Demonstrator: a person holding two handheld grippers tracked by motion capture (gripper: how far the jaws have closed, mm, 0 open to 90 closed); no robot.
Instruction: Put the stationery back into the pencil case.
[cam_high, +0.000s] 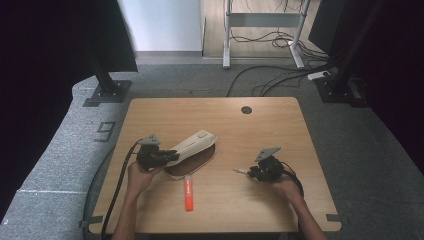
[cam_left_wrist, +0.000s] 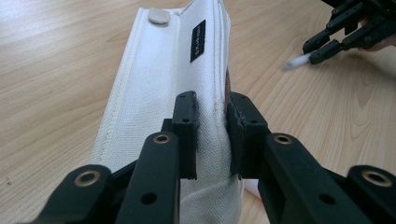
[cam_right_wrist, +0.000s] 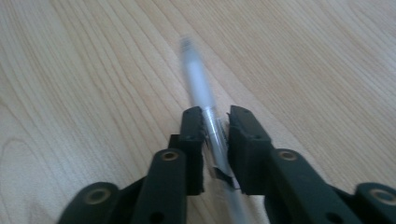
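Jaws of the left gripper pinch the white pouch, black label unreadable; the right gripper clamps a pen.

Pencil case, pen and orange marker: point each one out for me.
pencil case (cam_left_wrist: 154, 88), left gripper view, white canvas side.
pen (cam_right_wrist: 200, 81), right gripper view, clear barrel.
orange marker (cam_high: 189, 193), high view, mid-body.

Right gripper: jaws closed on a clear pen (tip blurred), which slants away over the bare wooden table.
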